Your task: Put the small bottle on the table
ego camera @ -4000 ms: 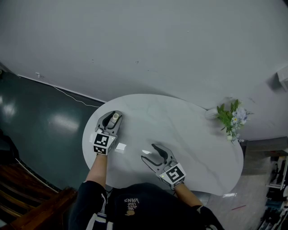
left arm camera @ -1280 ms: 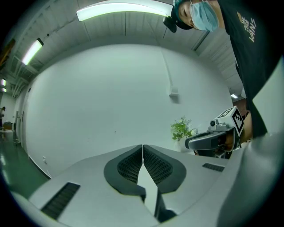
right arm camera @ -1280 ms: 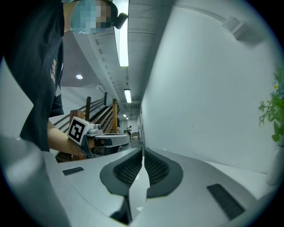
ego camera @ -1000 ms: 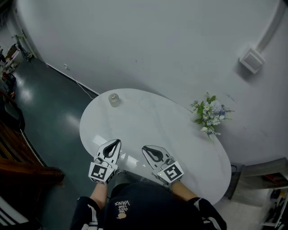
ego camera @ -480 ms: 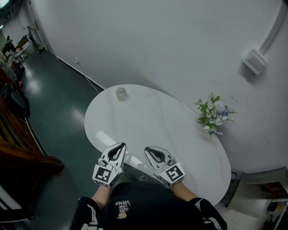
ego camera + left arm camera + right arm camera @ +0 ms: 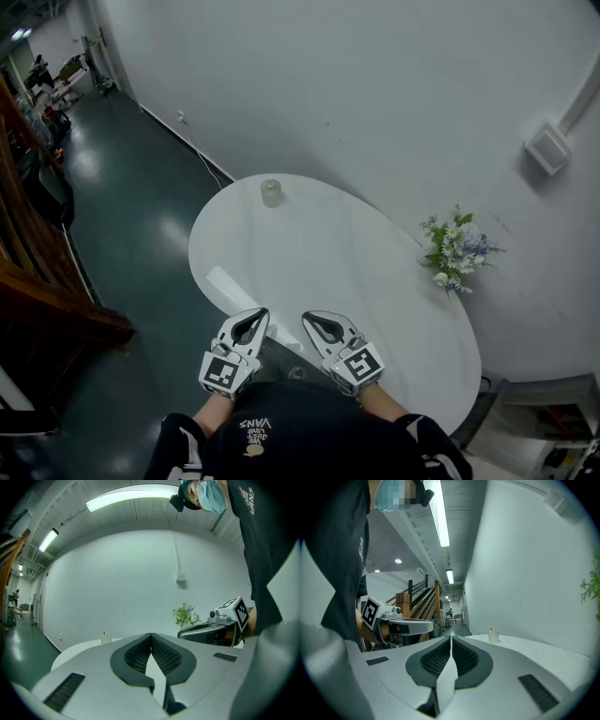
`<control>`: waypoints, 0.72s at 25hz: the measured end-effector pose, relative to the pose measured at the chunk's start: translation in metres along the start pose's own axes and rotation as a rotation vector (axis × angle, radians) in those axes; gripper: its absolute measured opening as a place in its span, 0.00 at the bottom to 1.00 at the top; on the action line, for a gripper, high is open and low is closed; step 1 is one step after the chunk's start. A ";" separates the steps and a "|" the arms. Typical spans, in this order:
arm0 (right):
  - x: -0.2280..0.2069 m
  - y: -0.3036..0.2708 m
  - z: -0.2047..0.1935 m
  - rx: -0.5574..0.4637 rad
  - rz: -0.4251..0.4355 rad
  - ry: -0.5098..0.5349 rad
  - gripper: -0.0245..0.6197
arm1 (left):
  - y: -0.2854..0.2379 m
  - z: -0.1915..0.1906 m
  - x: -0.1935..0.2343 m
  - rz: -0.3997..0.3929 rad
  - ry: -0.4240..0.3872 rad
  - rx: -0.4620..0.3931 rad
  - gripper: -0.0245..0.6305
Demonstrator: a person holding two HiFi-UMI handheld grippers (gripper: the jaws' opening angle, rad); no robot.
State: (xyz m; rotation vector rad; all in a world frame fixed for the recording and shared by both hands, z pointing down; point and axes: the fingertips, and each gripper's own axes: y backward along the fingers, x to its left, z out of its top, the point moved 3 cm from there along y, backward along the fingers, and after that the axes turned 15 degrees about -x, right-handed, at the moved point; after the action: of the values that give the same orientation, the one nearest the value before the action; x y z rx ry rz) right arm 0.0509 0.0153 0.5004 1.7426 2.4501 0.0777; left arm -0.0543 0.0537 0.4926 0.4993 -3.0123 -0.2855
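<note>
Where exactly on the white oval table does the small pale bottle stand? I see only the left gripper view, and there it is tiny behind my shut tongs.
Observer: In the head view the small pale bottle stands upright close to the far left edge of the white oval table, with nothing touching it.
Operator: And the right tongs, do they hold something?
Observer: No. The right gripper view shows the right tongs shut, pad against pad, nothing between them.
Operator: How are both tongs placed?
Observer: Side by side at the near edge, the left tongs across the table from the bottle.
</note>
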 end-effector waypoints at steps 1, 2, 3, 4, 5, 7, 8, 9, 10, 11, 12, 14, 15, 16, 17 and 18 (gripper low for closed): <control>0.001 0.000 -0.002 0.000 0.004 -0.001 0.11 | 0.001 -0.001 -0.001 -0.001 0.000 0.003 0.07; 0.001 0.000 -0.003 -0.003 0.007 -0.001 0.11 | 0.003 -0.002 -0.002 0.001 -0.001 0.009 0.07; 0.002 -0.001 -0.002 -0.003 0.009 -0.004 0.11 | 0.006 -0.004 -0.002 0.004 -0.004 0.018 0.07; 0.003 -0.002 0.000 -0.001 0.011 -0.011 0.11 | 0.007 -0.005 -0.002 0.007 -0.006 0.024 0.07; 0.004 -0.003 0.000 -0.001 0.010 -0.022 0.11 | 0.008 -0.005 -0.002 0.009 -0.005 0.025 0.07; 0.004 -0.002 -0.004 -0.006 0.005 -0.042 0.11 | 0.007 -0.002 -0.003 0.012 0.002 0.021 0.07; 0.003 -0.001 -0.006 -0.007 0.003 -0.044 0.11 | 0.007 -0.001 -0.003 0.014 0.004 0.018 0.07; 0.003 0.000 -0.007 -0.004 0.003 -0.048 0.11 | 0.006 -0.001 -0.003 0.017 0.003 0.015 0.07; 0.003 -0.001 -0.006 -0.001 0.004 -0.050 0.11 | 0.006 -0.001 -0.002 0.018 0.001 0.015 0.07; 0.003 -0.002 -0.004 0.000 0.005 -0.048 0.11 | 0.006 -0.001 -0.001 0.019 -0.001 0.014 0.07; 0.003 -0.003 -0.003 -0.002 0.006 -0.046 0.11 | 0.006 -0.001 -0.001 0.019 -0.002 0.013 0.07; 0.002 -0.003 -0.004 -0.009 0.008 -0.040 0.11 | 0.006 -0.002 -0.001 0.016 -0.005 0.017 0.07; 0.001 -0.003 -0.004 -0.016 0.009 -0.029 0.11 | 0.004 -0.002 -0.001 0.015 -0.001 0.014 0.07; 0.000 -0.003 -0.004 -0.022 0.011 -0.018 0.11 | 0.003 0.000 -0.002 0.016 0.007 0.008 0.07; -0.002 -0.003 -0.004 -0.025 0.012 -0.010 0.11 | 0.001 0.002 -0.002 0.016 0.012 0.004 0.07; -0.003 -0.003 -0.005 -0.028 0.013 -0.002 0.11 | 0.000 0.002 -0.002 0.016 0.014 0.003 0.07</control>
State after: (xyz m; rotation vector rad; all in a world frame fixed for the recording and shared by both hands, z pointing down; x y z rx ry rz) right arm 0.0483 0.0115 0.5053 1.7459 2.4249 0.1110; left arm -0.0521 0.0545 0.4902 0.4758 -3.0023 -0.2747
